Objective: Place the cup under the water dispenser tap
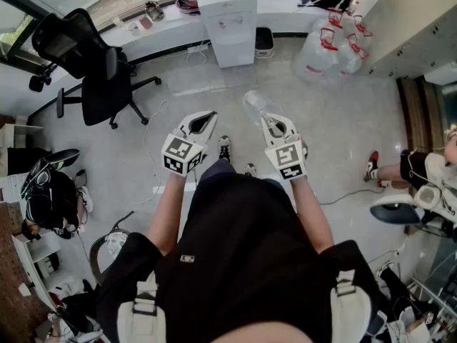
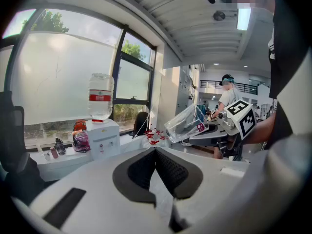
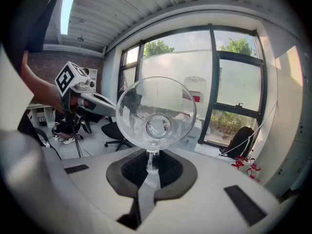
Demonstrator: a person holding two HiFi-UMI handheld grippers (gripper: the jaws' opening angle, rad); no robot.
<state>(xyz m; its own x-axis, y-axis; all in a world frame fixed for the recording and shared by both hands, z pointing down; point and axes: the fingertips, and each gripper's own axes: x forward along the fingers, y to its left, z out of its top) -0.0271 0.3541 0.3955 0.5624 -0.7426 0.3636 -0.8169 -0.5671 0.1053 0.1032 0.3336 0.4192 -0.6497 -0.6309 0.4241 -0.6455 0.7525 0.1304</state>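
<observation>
Nearest, in the lower middle of the right gripper view, the right gripper (image 3: 152, 161) is clenched on the lower rim of a clear plastic cup (image 3: 156, 113). The cup lies on its side, mouth toward the camera and round base pointing away. Only the left gripper view shows a small dark label (image 2: 200, 127) on the cup's wall, its print too small to read. That view also shows the left gripper (image 2: 156, 152) with its jaws pressed together and nothing between them. In the head view both grippers are held out above the pale floor (image 1: 335, 134), the cup well short of the white water dispenser (image 1: 228, 20) at top centre. A black office chair (image 1: 93, 70) stands upper left and empty water jugs (image 1: 328, 45) upper right. The dispenser's bottle (image 2: 100, 97) bears a red label, unreadable
</observation>
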